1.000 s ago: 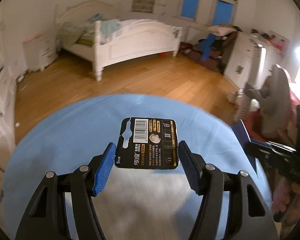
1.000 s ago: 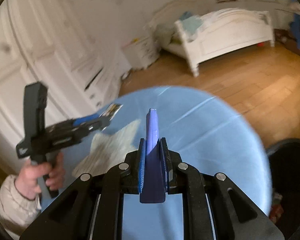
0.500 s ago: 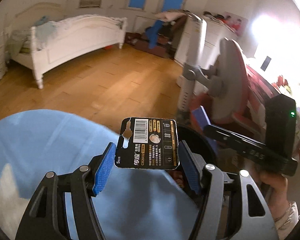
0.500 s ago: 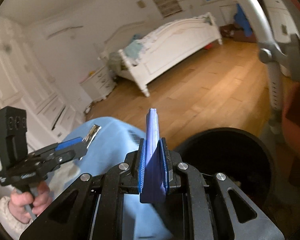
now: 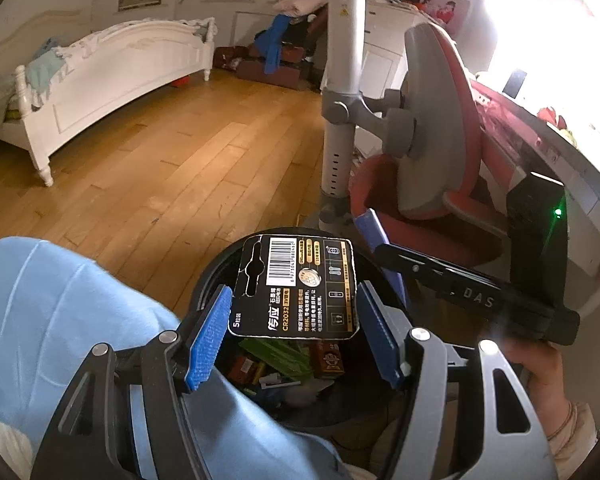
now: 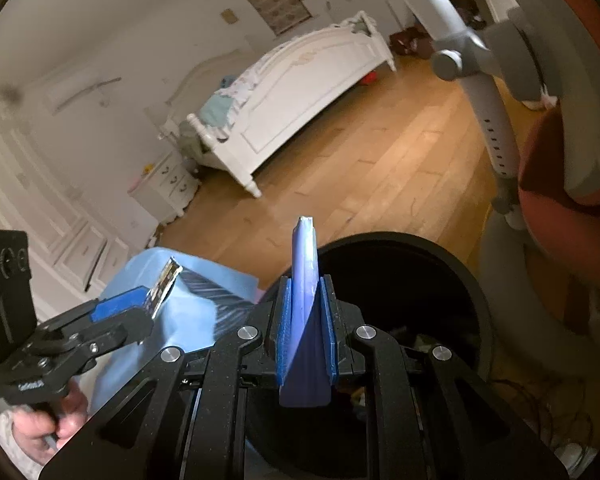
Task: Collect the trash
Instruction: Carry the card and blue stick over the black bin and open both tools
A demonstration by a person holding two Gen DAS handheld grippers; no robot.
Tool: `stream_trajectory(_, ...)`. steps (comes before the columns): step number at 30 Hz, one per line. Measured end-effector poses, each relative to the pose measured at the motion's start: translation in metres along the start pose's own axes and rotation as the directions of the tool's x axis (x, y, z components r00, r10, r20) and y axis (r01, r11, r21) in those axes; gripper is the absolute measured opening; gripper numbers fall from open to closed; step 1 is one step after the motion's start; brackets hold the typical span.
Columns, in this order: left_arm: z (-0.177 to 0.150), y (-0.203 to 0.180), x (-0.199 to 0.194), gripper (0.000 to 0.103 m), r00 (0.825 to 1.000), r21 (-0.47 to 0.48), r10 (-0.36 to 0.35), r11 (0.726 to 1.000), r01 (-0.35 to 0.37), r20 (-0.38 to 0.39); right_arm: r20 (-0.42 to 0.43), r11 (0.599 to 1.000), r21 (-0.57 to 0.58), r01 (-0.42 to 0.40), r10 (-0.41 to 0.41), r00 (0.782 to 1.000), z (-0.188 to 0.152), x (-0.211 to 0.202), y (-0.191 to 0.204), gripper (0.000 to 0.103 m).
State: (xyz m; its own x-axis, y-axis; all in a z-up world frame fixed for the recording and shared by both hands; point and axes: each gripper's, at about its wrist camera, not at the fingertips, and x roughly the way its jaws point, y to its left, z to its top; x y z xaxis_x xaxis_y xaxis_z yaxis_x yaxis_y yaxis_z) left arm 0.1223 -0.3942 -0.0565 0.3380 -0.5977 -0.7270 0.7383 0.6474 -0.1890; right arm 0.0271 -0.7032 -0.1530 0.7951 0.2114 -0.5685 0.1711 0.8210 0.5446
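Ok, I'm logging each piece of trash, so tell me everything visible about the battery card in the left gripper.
The battery card is a flat black cardboard blister backing with gold trim, a white barcode, a hang slot, one coin-cell window and "CR2032" print. It is held upright by its side edges between the left gripper's blue fingers, directly over the open black trash bin, touching nothing else.

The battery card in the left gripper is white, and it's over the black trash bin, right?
Not quite: the battery card is black, with gold print and a white barcode, as the left wrist view shows. The rest holds: the left gripper grips it by its edges, and it hangs over the black trash bin, which already has wrappers inside.
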Motion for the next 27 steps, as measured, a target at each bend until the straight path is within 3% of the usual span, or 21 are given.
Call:
stream_trajectory(17, 0.007, -0.016, 0.03, 0.063, 0.998, 0.033, -0.029, 0.999, 0.031, -0.053, -0.034, 0.998, 0.054, 0.034, -0.032, 0.999, -0.006, 0.012, -0.024, 0.015)
stream_trajectory(20, 0.007, -0.021, 0.034, 0.065, 0.998, 0.057, -0.009, 0.998, 0.013, -0.07, -0.053, 0.996, 0.062, 0.057, -0.054, 0.997, -0.006, 0.015, -0.028, 0.024)
stream_trajectory(22, 0.007, -0.025, 0.036, 0.074, 0.997, 0.084, 0.014, 0.996, -0.008, -0.075, -0.061, 0.995, 0.07, 0.075, -0.07, 0.996, -0.006, 0.016, -0.03, 0.043)
stream_trajectory(24, 0.006, -0.029, 0.032, 0.088, 0.998, 0.107, 0.036, 0.994, -0.031, -0.052, -0.052, 0.993, 0.075, 0.091, -0.088, 0.995, -0.007, 0.014, -0.031, 0.071)
stream_trajectory(27, 0.003, -0.033, 0.023, 0.089, 0.999, 0.126, 0.043, 0.991, -0.039, -0.029, -0.037, 0.993, 0.074, 0.088, -0.086, 0.996, -0.008, 0.007, -0.03, 0.072)
